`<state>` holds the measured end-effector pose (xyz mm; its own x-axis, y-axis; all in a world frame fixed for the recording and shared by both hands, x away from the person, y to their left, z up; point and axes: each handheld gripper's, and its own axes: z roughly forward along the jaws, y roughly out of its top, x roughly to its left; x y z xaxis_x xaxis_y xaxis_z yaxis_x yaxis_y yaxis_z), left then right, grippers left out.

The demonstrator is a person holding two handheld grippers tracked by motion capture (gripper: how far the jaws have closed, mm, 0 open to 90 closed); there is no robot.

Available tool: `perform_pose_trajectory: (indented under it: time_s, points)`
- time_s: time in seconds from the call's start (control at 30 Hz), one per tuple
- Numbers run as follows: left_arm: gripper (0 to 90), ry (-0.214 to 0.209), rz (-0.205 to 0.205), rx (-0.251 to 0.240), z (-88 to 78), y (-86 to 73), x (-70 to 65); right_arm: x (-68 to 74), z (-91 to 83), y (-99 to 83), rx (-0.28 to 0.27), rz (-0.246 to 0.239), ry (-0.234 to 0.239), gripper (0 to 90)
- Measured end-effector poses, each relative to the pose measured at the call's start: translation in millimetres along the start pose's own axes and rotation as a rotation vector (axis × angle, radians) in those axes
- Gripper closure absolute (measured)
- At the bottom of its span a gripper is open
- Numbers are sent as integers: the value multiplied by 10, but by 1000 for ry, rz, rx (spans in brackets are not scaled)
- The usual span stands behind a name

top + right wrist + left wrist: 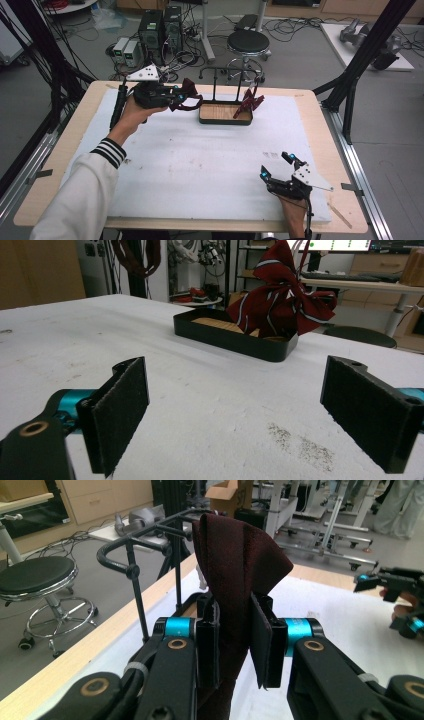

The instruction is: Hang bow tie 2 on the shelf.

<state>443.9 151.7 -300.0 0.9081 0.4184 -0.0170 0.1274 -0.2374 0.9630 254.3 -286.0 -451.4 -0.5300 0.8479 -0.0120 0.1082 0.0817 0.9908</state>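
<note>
My left gripper (176, 96) hovers over the table's far left, just left of a black rack. It is shut on a dark maroon cloth (189, 99). In the left gripper view the cloth (235, 555) stands up folded between the pressed pads, with the left gripper (235, 630) clamped around its middle. A maroon bow tie with pale stripes (250, 102) hangs at the right end of the rack's wood-floored tray (222, 120). My right gripper (276, 166) rests near the front right of the table, open. In the right gripper view its pads (122, 410) stand wide apart, with nothing between them.
The black rack (135, 545) rises from the tray (230, 337) at the middle of the far edge. A white mat (200, 165) covers most of the wooden table. A stool (247, 42), computer boxes and cables stand on the floor beyond.
</note>
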Motion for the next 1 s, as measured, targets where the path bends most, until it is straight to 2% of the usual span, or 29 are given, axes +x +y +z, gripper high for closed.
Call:
perform_pose_trajectory:
  time_s: [0.27,0.43,0.6,0.77,0.9,1.0]
  points:
    - [754,13,-17,-30,154,22,31,2,-4,-3,-6,-5,0,112]
    - [753,23,-51,-50,222,21,88,-1,-4,-4,-8,-5,-1,112]
    - [754,31,-54,-60,287,45,109,-1,-2,-2,-7,-6,-2,112]
    - [755,50,-60,-84,334,92,141,-1,-4,-3,-8,-4,-1,112]
    - [755,81,-65,-106,371,118,161,-1,-4,-4,-8,-4,-1,112]
    - [756,99,-73,-104,397,117,188,5,-5,-4,-6,-5,-2,112]
